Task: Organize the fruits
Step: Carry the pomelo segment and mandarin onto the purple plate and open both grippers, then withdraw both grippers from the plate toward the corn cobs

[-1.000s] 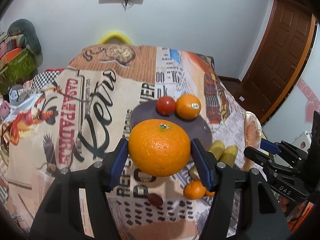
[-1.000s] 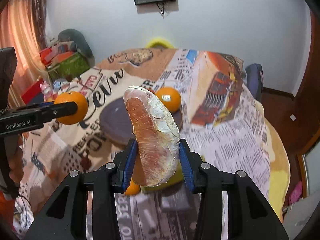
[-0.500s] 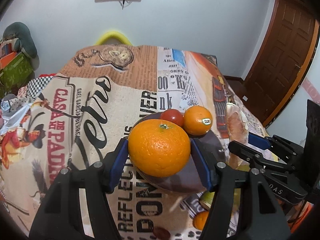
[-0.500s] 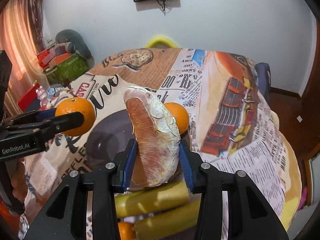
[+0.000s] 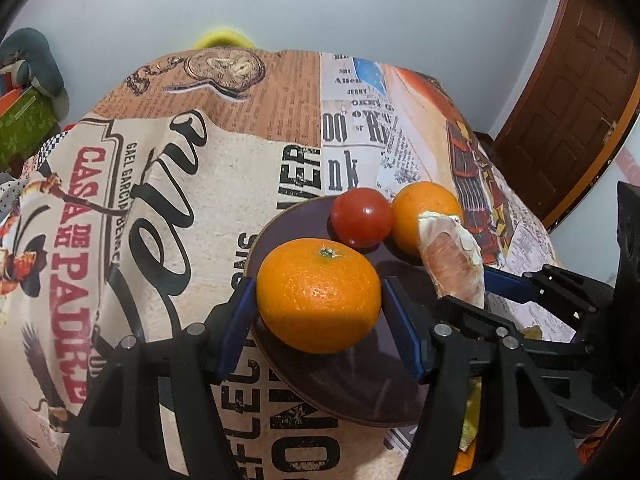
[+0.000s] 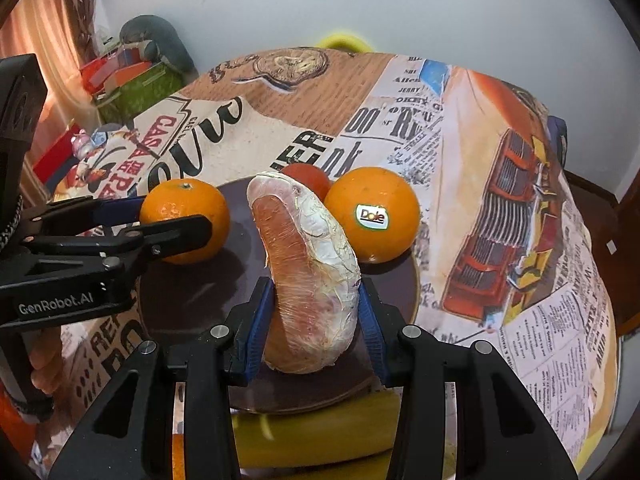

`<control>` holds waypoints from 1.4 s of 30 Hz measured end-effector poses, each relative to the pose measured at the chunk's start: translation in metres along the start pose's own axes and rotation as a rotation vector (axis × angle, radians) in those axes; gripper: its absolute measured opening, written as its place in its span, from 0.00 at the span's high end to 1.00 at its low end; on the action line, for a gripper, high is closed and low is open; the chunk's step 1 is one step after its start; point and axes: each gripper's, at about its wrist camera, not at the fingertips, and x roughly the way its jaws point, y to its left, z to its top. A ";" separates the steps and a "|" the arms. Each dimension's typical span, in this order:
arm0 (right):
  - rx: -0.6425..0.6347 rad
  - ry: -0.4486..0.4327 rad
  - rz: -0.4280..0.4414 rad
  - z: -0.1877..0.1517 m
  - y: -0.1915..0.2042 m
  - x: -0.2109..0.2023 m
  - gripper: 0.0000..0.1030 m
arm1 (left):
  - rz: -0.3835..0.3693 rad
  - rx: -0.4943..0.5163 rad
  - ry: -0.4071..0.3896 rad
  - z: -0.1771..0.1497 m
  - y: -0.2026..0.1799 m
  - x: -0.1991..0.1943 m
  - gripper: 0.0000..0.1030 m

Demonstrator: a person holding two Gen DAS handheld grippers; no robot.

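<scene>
My left gripper is shut on a large orange and holds it over the near left part of a dark round plate. My right gripper is shut on a peeled pomelo wedge over the plate's middle. On the plate's far side sit a red tomato and an orange with a Dole sticker. In the right wrist view the left gripper holds its orange at the left. The wedge also shows in the left wrist view.
The table wears a printed newspaper-style cloth. Yellow bananas lie just in front of the plate, with a small orange partly hidden beside them. A yellow chair back stands behind the table, a wooden door at right.
Both grippers have moved forward over the plate with their fruit still held. The plate, tomato and stickered orange now look closer and lower in view; the bananas have slid under the fingers.
</scene>
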 end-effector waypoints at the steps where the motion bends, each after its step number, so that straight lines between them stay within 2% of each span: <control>1: -0.001 0.004 0.001 0.000 0.000 0.001 0.62 | 0.002 0.005 0.007 0.000 -0.001 0.002 0.39; 7: -0.008 0.008 0.022 0.002 -0.002 0.001 0.62 | 0.013 0.029 0.013 -0.003 -0.006 0.007 0.38; 13: -0.008 -0.002 0.017 0.002 0.000 -0.004 0.62 | -0.010 -0.002 0.025 -0.001 -0.002 0.005 0.38; 15: 0.002 -0.011 0.012 0.001 -0.002 -0.011 0.62 | -0.012 -0.007 -0.001 0.000 -0.002 -0.002 0.37; 17: 0.011 -0.020 0.007 -0.001 -0.003 -0.017 0.62 | 0.001 0.000 -0.026 0.003 -0.003 -0.011 0.31; 20: 0.010 -0.038 -0.014 -0.003 -0.002 -0.031 0.62 | 0.012 0.003 -0.042 0.003 -0.003 -0.023 0.31; 22: 0.014 -0.047 -0.021 -0.006 -0.002 -0.040 0.58 | 0.011 0.001 -0.046 0.002 -0.002 -0.032 0.31; 30: 0.022 -0.074 -0.057 -0.026 0.003 -0.077 0.54 | 0.014 0.007 -0.073 -0.013 -0.005 -0.072 0.31; 34: 0.026 -0.068 -0.074 -0.042 0.008 -0.088 0.46 | 0.006 0.014 -0.077 -0.027 -0.009 -0.090 0.31; 42: 0.048 -0.005 -0.097 -0.072 0.012 -0.079 0.45 | -0.017 0.018 -0.058 -0.053 -0.018 -0.101 0.31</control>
